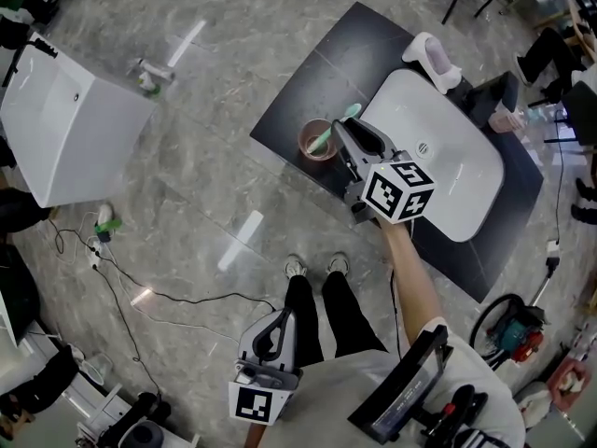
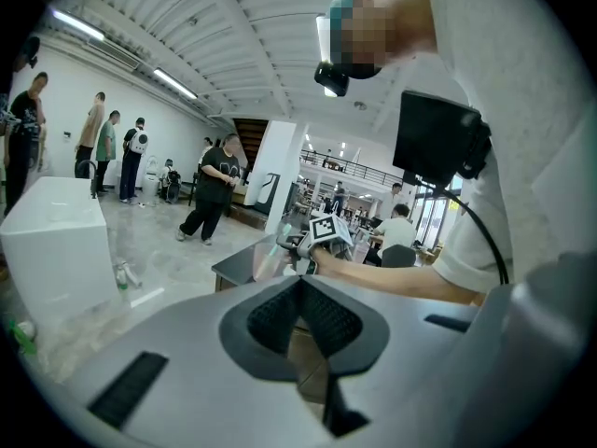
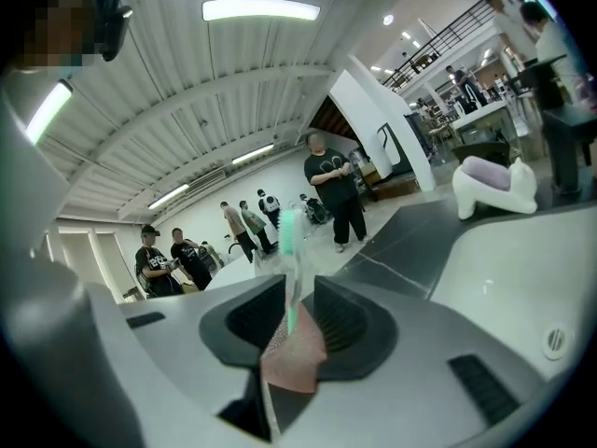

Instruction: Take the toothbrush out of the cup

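- Head view, right hand-held gripper (image 1: 343,129): over the dark surface (image 1: 289,101) at the pinkish cup (image 1: 313,144), beside a white basin (image 1: 448,171).
- Toothbrush (image 1: 328,135): green, leaning in the cup, head above the rim.
- Right gripper view: jaws wide apart. The toothbrush handle rises between them, but the pads are not pressing it, so nothing is gripped.
- Left hand-held gripper (image 1: 277,320): low by the person's legs, jaws together, empty.
- Step, as judged: lining up the grasp, with the toothbrush not yet out.
- Next move calls for: closing squarely on the thin handle above the rim, then lifting along its lean so the cup does not tip.
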`<state>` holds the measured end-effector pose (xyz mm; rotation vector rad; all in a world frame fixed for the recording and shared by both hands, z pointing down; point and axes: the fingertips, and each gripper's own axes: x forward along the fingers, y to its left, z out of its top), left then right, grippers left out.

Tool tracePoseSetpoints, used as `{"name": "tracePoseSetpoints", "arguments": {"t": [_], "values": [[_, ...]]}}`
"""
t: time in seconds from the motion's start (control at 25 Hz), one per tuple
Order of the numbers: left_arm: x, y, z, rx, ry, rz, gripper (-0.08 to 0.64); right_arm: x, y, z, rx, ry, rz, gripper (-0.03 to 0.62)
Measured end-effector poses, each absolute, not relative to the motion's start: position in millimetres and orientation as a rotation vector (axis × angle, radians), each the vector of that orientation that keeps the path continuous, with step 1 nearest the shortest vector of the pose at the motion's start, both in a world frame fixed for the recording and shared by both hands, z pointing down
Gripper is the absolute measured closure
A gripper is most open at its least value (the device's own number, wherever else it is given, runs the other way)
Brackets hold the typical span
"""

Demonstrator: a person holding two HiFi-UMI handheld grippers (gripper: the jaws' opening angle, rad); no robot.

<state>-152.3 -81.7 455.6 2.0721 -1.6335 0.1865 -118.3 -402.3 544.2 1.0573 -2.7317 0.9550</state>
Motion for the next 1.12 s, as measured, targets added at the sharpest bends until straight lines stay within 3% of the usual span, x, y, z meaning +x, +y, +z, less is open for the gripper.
{"name": "tracePoseSetpoints", "arguments": {"t": [0.08, 0.16, 1.12], "values": [[-154, -82, 456, 2.069, -1.636, 0.184, 0.557, -119, -400, 545, 1.056, -2.736, 0.923, 0.497], [-155, -82, 455, 2.070, -1.637, 0.182, 0.557, -119, -399, 544, 1.067, -2.740, 0.882, 0.546], [-158, -75, 457, 2.054, -1.642, 0.171, 0.557, -119, -393, 517, 0.999, -2.835, 0.716, 0.565]]}}
